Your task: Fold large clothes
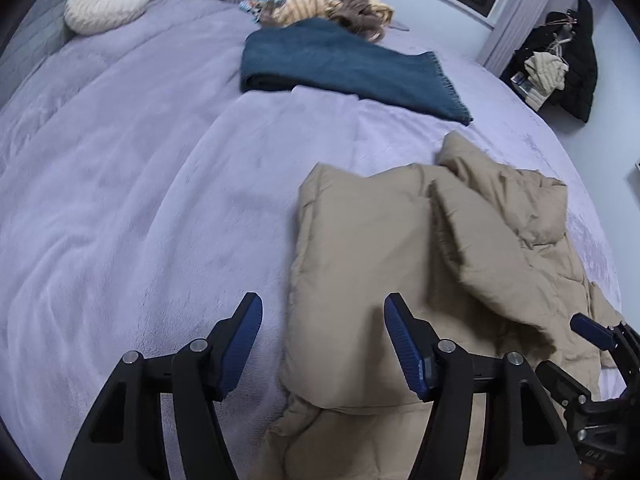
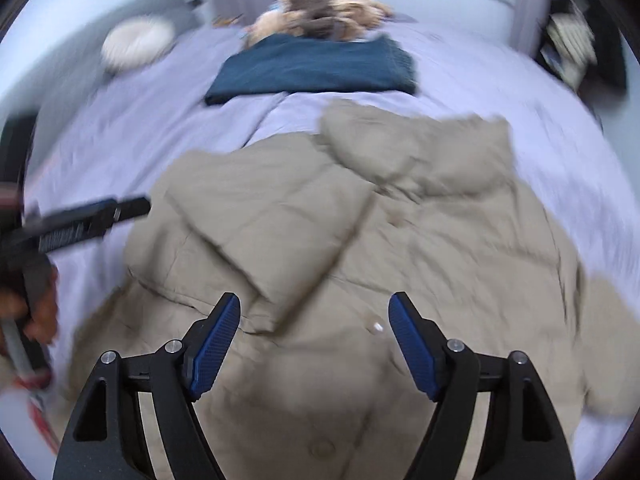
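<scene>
In the left wrist view the left gripper (image 1: 323, 344) fills the bottom of the frame with its jaws spread wide and nothing between them. Its right finger overlaps the near left edge of the coat (image 1: 360, 280); the left finger is over bare blanket (image 1: 120, 200). The coat lies right of centre, from the bottom edge up toward the middle right, and its long axis runs away from the camera. One sleeve (image 1: 492, 240) is folded across the body on a slant.

In the right wrist view the right gripper (image 2: 314, 340) sits at the bottom centre, jaws also spread and empty, directly over the coat's (image 2: 360, 240) front. The coat takes up most of the lower and middle frame, with its hood or collar at the far end, upper centre. The folded sleeve (image 2: 280, 232) lies just ahead of the jaws, slanting up to the left. This view is blurred. The left gripper (image 2: 100, 216) shows at the left edge, beside the coat's left side.

As a judgement, the right gripper is nearer the coat's middle and the unfolded right side, so the next fold probably falls to it.

Farther off, a folded blue cloth (image 1: 340, 64) lies beyond the coat, well apart from it. Behind that is a pile (image 1: 332, 0) of loose clothes, and a round pillow (image 1: 106, 2) at the upper left. No containers are visible.
</scene>
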Available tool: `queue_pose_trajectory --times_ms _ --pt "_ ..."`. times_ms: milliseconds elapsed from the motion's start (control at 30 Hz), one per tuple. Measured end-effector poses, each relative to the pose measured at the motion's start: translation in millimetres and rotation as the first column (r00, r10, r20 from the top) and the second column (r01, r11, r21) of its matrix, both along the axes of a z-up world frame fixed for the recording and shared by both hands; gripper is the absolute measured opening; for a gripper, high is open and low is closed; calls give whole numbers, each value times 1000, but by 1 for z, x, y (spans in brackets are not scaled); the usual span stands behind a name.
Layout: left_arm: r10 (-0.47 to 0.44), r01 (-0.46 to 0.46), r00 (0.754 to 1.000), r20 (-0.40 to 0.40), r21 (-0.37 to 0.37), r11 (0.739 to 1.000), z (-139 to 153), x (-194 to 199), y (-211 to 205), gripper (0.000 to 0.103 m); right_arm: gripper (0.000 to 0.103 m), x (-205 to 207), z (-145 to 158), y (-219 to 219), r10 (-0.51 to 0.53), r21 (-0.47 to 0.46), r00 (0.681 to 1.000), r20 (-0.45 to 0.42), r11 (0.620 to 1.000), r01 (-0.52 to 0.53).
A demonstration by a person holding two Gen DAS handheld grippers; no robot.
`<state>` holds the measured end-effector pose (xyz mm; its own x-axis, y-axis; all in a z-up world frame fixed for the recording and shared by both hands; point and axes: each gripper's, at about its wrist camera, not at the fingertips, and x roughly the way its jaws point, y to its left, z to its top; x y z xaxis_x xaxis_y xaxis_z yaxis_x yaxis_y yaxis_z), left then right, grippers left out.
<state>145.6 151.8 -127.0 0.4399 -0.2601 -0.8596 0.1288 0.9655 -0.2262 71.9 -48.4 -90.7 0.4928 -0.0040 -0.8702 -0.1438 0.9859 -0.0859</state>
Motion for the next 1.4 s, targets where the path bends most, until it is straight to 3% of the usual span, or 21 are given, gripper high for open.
queue_pose_trajectory --times_ms 100,200,267,367,500,567,600,667,700,733,800,900,1000,1100,1167,1233,1300,1400 --pt "-22 23 1000 -10 79 997 -25 -5 -6 65 79 19 -16 35 71 -181 997 23 981 -66" --pt "-23 23 1000 1 97 995 -36 -7 -12 65 79 38 -19 27 16 -241 998 63 971 -1" --pt "-23 22 1000 5 100 995 -38 -7 -12 65 79 40 -6 -7 -125 -173 985 115 974 143" --pt "-35 33 999 11 116 993 -38 -7 -16 65 79 25 9 -71 -340 18 931 135 940 341" --pt "-53 50 998 21 138 989 -37 -7 -21 65 77 -3 -9 -142 -517 302 856 -1 816 493" --pt "-65 60 998 25 163 985 -37 -8 -25 65 26 -12 -30 -163 -561 414 821 -107 725 550" --pt "-69 64 997 23 166 984 -35 -7 -25 65 9 -17 -44 -176 -585 466 789 -187 655 595" --pt "-74 69 997 21 162 984 -28 -5 -24 65 9 -30 -64 -194 -604 543 739 -299 529 652" --pt "-70 64 997 34 158 985 -19 -5 -22 65 10 -35 -68 -198 -599 549 728 -332 504 666" --pt "-69 61 996 51 154 986 -12 -6 -20 65 18 -43 -66 -200 -605 543 717 -346 495 679" --pt "-64 52 994 93 129 990 7 -3 -14 65 32 -60 -49 -201 -647 472 699 -305 535 701" --pt "-86 76 989 121 83 994 23 10 -15 65 34 -76 -18 -201 -700 414 694 -167 589 694" --pt "-147 139 984 102 86 987 15 24 -36 65 33 -66 6 -192 -643 397 765 -42 692 603" --pt "-164 154 985 58 140 978 -13 28 -59 65 28 -37 -10 -170 -503 381 862 -68 785 488" --pt "-146 137 988 43 169 976 -32 28 -65 66 27 -22 -31 -158 -449 326 887 -110 827 459" --pt "-111 106 994 24 151 983 -45 31 -62 75 19 -18 -58 -158 -438 273 885 -156 842 465" --pt "-71 69 997 7 147 987 -53 36 -57 89 13 -17 -72 -165 -438 288 885 -158 837 466" --pt "-51 55 998 -38 112 992 -56 42 -52 91 11 -24 -68 -176 -459 335 871 -177 804 491"
